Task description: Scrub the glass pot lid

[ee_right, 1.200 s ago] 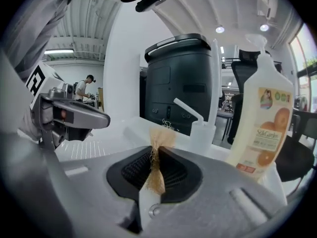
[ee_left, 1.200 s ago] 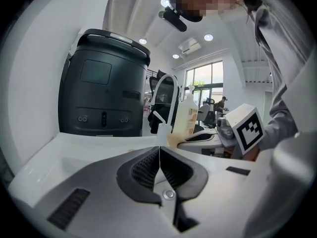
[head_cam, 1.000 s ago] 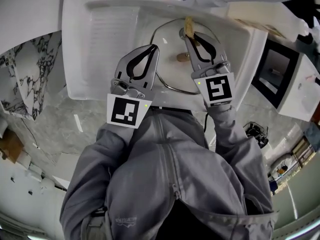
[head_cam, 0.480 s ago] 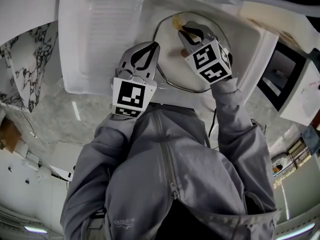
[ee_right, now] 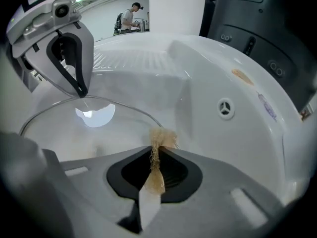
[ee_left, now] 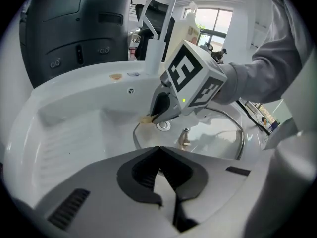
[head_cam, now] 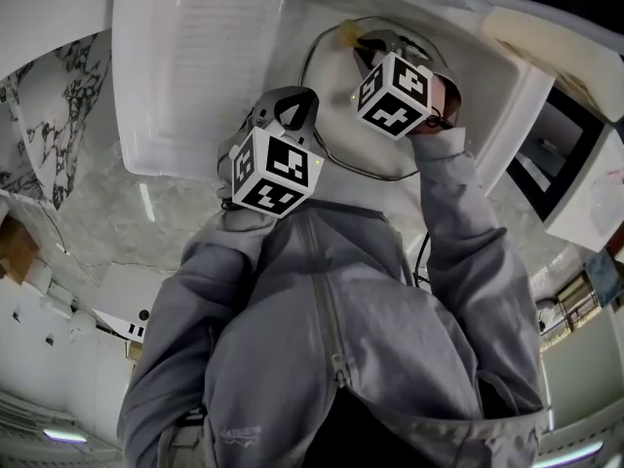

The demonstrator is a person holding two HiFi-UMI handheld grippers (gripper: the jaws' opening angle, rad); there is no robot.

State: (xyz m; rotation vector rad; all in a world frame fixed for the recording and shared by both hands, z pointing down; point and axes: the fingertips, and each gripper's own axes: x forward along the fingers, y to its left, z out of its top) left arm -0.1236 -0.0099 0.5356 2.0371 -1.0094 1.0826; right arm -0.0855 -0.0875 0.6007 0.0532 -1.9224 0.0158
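Lying flat in the basin of the white sink [head_cam: 195, 86], the glass pot lid [ee_right: 74, 128] sits knob [ee_left: 184, 139] up, w/ its metal rim ringing most of the basin floor & the drain [ee_left: 162, 126] just beyond it.

The right gripper [ee_right: 156, 150] is clamped on a tan fibrous scrub pad [ee_right: 161, 135]; a tuft pokes out past the tips. It hangs over the far edge of the lid, on the faucet [ee_left: 153, 33] side, pointing steeply down. Pad looks v. close to the glass, but contact can't be confirmed from these views.

The left gripper [ee_left: 159, 150] has its jaws together, nothing visible btwn them. Seen from the right gripper view, its tips come down right at the near rim of the lid. Whether they nip the rim or just press on it, can't tell.

Step in hand, prob.: setting up to scrub, i.e. one gripper steadying the lid, the other bringing the pad onto it. No suds or water visible on the glass.

Next move calls for: pad pressed flat onto the glass, then rubbed back & forth or in circles, working around the knob. Pressure should stay moderate, since smooth glass on a smooth basin could slide or rock. The near-rim hold needs to stay firm. The pad is held by a thin pinch, so a hard sideways drag may pull it out.

The marble counter [head_cam: 88, 213] around the sink carries nothing that matters here.
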